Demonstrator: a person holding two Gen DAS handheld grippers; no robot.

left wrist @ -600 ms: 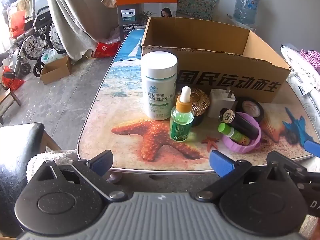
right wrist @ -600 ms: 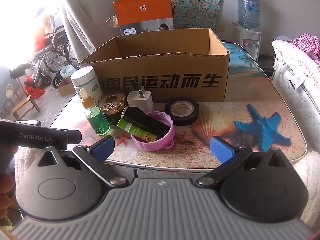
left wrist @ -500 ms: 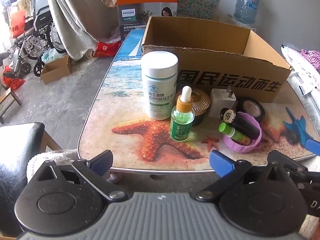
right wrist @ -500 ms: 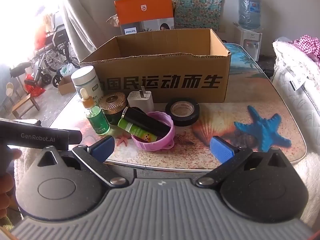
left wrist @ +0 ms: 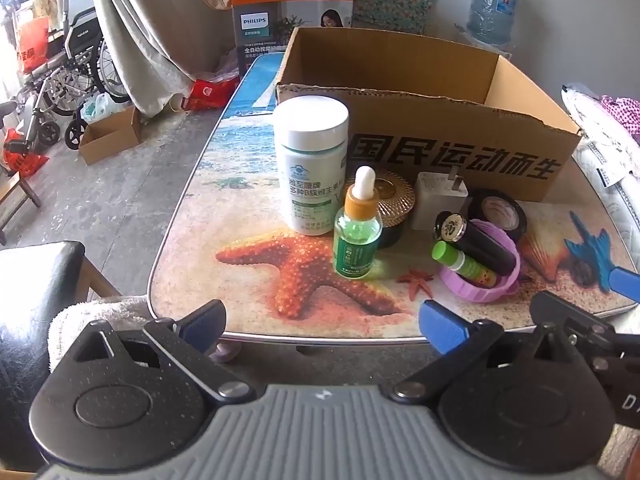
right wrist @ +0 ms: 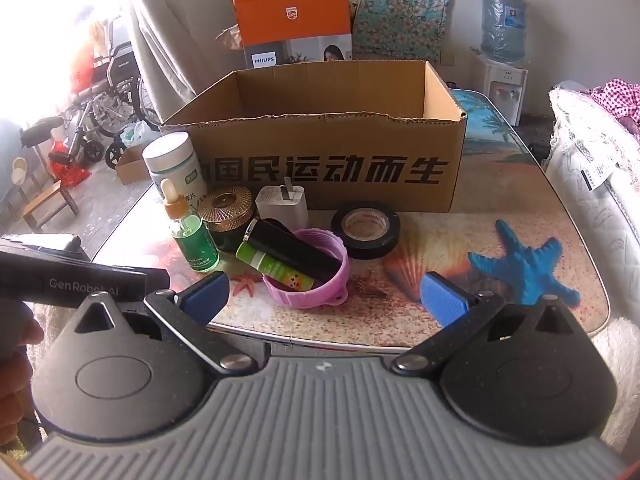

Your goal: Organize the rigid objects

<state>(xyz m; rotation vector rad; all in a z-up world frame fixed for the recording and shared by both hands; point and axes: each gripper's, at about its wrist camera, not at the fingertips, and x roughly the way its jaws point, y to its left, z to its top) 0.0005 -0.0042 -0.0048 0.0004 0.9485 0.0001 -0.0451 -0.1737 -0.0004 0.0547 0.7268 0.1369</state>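
An open cardboard box stands at the back of the table. In front of it stand a white pill bottle, a green dropper bottle, a gold-lidded jar, a white charger plug, a black tape roll and a purple lid holding a black tube and a green stick. My left gripper and right gripper are open and empty at the table's front edge.
The glass table has a beach print with starfish. A stool and towel sit at the near left. A wheelchair, a Philips box and a water dispenser stand beyond. Bedding lies right.
Both grippers have crept slightly forward and up toward the table. Nothing on the table has moved.
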